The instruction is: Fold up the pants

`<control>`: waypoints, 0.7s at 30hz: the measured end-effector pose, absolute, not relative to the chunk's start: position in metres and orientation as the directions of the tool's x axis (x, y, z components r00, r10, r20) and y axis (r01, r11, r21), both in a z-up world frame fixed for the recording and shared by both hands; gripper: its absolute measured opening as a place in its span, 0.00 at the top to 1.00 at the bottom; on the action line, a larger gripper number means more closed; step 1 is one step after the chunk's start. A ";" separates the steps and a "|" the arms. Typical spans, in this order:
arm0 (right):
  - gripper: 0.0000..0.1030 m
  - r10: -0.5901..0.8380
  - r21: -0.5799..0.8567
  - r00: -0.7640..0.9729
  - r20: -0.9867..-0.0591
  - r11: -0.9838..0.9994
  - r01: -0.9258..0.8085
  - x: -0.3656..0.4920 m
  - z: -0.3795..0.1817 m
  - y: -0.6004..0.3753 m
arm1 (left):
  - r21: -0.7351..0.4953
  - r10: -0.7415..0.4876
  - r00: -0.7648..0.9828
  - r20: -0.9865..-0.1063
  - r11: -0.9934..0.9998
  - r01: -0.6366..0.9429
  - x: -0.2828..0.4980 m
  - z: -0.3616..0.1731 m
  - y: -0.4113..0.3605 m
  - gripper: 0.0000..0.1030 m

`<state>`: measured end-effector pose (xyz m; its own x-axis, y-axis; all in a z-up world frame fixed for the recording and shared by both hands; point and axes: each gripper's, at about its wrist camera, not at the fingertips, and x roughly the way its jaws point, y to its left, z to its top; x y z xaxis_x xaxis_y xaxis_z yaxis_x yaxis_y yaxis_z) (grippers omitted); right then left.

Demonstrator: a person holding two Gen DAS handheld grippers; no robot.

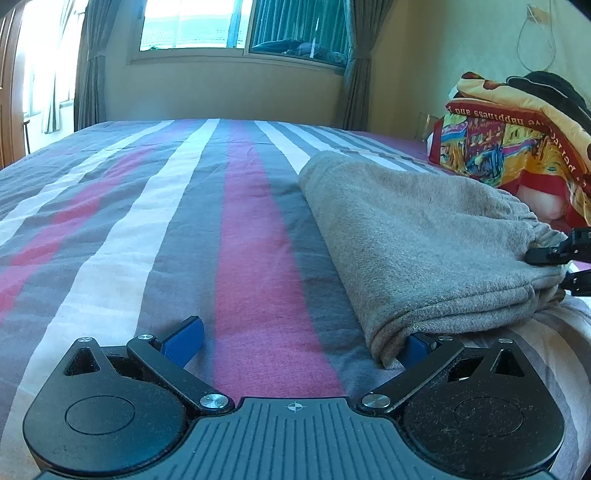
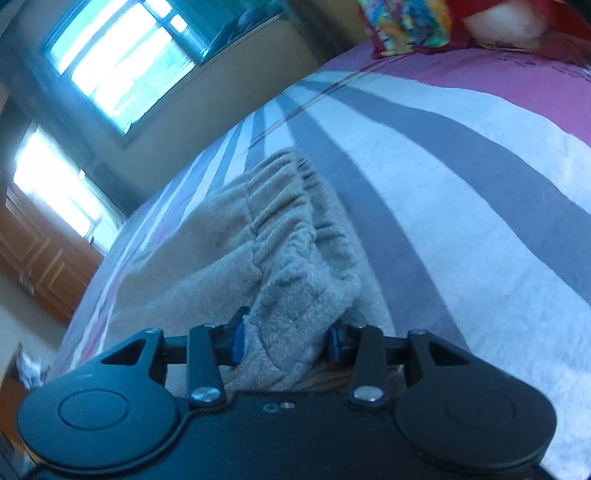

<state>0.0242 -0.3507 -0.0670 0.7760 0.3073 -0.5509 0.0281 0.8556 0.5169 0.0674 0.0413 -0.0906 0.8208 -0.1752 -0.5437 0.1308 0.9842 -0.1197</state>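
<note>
At the far left of the left wrist view, the striped bed (image 1: 129, 206) runs bare toward the window (image 1: 192, 26), with nothing of the task on that side. The left gripper (image 1: 303, 341) rests low over the bed with its jaws spread wide; its left blue pad (image 1: 186, 338) stands clear over the stripes, while its right pad is tucked against the near corner of the folded grey pants (image 1: 417, 240), touching the cloth but pinching nothing.

The pants lie to the right of that gripper's midline as a thick folded bundle, long axis running away from the camera toward the window, the gathered elastic waistband at the right edge. Beyond them a bright printed blanket (image 1: 517, 136) is heaped at the bed's right side.

Further right, the right gripper (image 2: 284, 341) sits on that waistband. In its own view, the bunched waistband cloth fills the gap between its blue pads (image 2: 238, 341), and the jaws stand partly closed around the bulk; whether they truly press it cannot be told. The picture is blurred.

The right hand appears nearer the working end. Any further fold or smoothing likely turns on the bundle lying right of the left jaws and directly ahead of the right ones.
</note>
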 end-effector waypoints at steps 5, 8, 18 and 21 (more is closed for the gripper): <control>0.36 0.291 0.475 0.786 -0.546 0.880 0.004 0.009 -0.048 -0.354 | -0.107 -0.177 0.807 -0.563 0.984 0.141 0.063 -0.085 0.040 0.00; 0.36 0.298 0.440 0.794 -0.530 0.897 -0.043 -0.009 -0.042 -0.357 | -0.086 -0.196 0.812 -0.550 0.980 0.178 0.042 -0.085 0.050 0.00; 0.34 0.204 0.294 0.856 -0.475 0.954 -0.064 0.007 -0.006 -0.359 | -0.308 -0.290 0.839 -0.460 0.939 0.156 0.084 -0.045 0.076 0.00; 0.34 0.204 0.251 0.859 -0.469 0.964 -0.092 0.030 -0.003 -0.343 | -0.332 -0.319 0.820 -0.475 0.928 0.169 0.125 -0.042 0.061 0.00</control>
<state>0.0304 -0.3429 -0.0034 0.8595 0.2042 -0.4687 -0.0923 0.9637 0.2505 0.1255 0.0613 -0.0421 0.8198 -0.3192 -0.4754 0.1689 0.9281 -0.3320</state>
